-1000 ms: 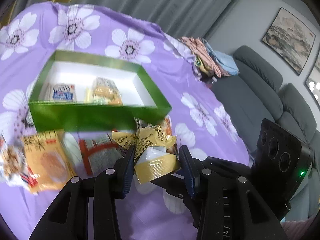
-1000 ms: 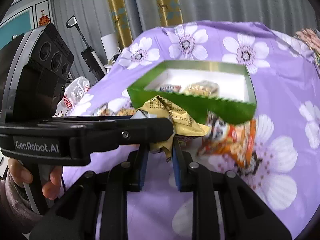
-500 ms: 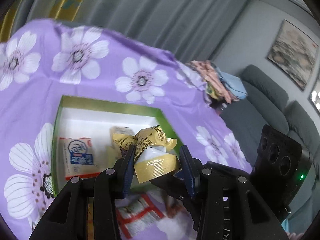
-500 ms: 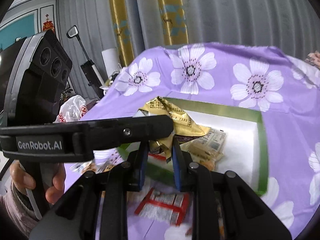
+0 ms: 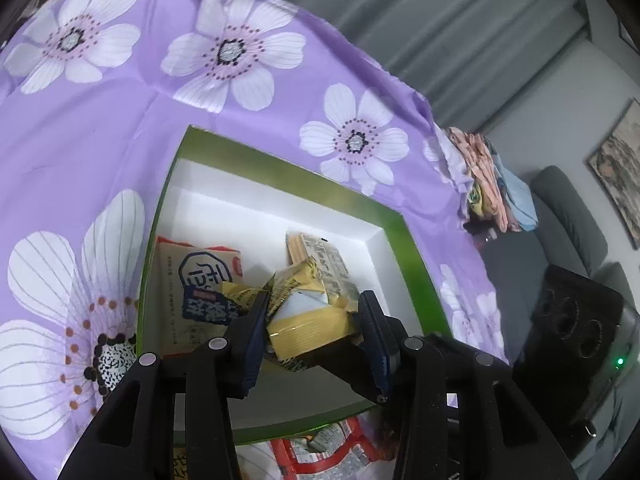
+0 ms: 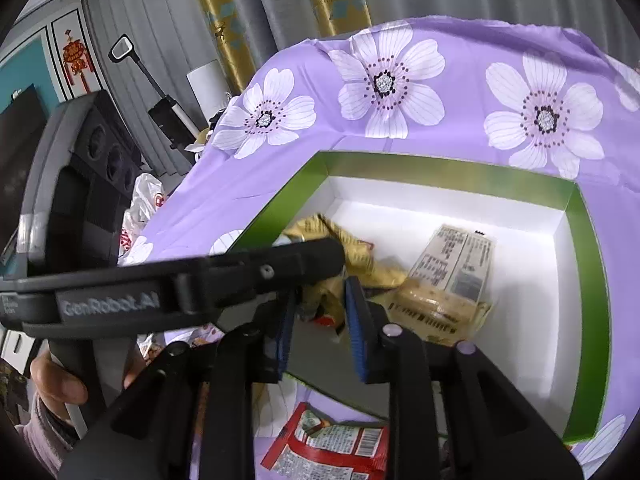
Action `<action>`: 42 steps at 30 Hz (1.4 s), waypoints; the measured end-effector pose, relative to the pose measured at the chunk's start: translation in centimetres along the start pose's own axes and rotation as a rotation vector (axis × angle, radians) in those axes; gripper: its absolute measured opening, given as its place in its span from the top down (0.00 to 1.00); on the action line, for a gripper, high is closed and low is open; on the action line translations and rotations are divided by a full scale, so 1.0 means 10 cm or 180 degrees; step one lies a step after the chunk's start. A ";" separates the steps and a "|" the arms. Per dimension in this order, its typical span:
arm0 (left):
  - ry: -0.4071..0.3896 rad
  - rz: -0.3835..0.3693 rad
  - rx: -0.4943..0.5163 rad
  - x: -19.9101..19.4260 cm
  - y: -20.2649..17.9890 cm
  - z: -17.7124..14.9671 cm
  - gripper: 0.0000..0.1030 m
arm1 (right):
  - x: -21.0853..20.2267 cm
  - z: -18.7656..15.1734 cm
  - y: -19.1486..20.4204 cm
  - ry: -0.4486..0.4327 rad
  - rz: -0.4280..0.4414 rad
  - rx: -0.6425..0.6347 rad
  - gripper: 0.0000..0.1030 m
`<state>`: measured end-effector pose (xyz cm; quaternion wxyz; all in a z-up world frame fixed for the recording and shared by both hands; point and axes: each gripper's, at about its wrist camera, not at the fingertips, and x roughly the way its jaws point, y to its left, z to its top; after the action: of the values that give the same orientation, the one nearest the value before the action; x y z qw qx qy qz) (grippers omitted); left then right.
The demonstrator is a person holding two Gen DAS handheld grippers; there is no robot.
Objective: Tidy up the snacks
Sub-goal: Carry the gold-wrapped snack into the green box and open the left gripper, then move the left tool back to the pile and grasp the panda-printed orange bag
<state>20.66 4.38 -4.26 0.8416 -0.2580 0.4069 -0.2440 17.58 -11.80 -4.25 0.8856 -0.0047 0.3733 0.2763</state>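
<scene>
A yellow snack packet (image 5: 308, 328) hangs over the inside of the green box (image 5: 280, 172), and my left gripper (image 5: 314, 332) is shut on it. The packet's crumpled far end (image 6: 340, 240) shows in the right wrist view beside the left gripper's finger (image 6: 280, 268). My right gripper (image 6: 320, 320) is just under that end. Its jaws are opening, the wrapper's tail lies loosely between them, and the pads stand off it. Inside the box (image 6: 440, 164) lie a white-and-blue packet (image 5: 200, 276) and a beige biscuit pack (image 6: 452, 276).
A red-and-white packet (image 6: 336, 444) lies on the purple flowered cloth (image 5: 100, 140) in front of the box's near wall. Folded clothes (image 5: 488, 184) sit at the table's far right, with a grey sofa (image 5: 560, 220) beyond. A hand (image 6: 56, 384) holds the left gripper's handle.
Both grippers carried the yellow packet forward from in front of the box to over its inside. The right gripper's jaws have widened off the wrapper.
</scene>
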 end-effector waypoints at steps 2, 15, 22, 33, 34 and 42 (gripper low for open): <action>-0.0028 -0.0004 -0.0025 -0.01 0.00 0.00 0.56 | -0.02 0.00 0.00 -0.0018 -0.0054 -0.0024 0.59; -0.0210 0.0114 0.0125 -0.29 -0.23 -0.03 0.19 | -0.62 -0.20 -0.20 -0.0356 -0.0179 0.0182 0.43; -0.0261 0.0209 0.0461 -0.43 -0.55 -0.17 0.05 | -1.08 -0.40 -0.35 -0.0574 -0.0276 0.0418 0.34; -0.0084 0.0233 0.0738 -0.38 -0.85 -0.45 0.05 | -1.38 -0.92 -0.52 -0.0485 -0.0491 0.0653 0.34; -0.0065 0.0238 0.0732 -0.37 -0.85 -0.47 0.05 | -1.39 -0.99 -0.55 -0.0450 -0.0497 0.0687 0.34; 0.0204 0.0063 0.0512 -0.17 -0.77 -0.73 0.05 | -1.37 -1.31 -0.80 -0.0318 -0.0566 0.0987 0.32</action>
<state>12.25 -2.05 -2.33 0.8485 -0.1776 0.4153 -0.2757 5.12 -28.08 -6.24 0.9141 0.1126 0.3650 0.1360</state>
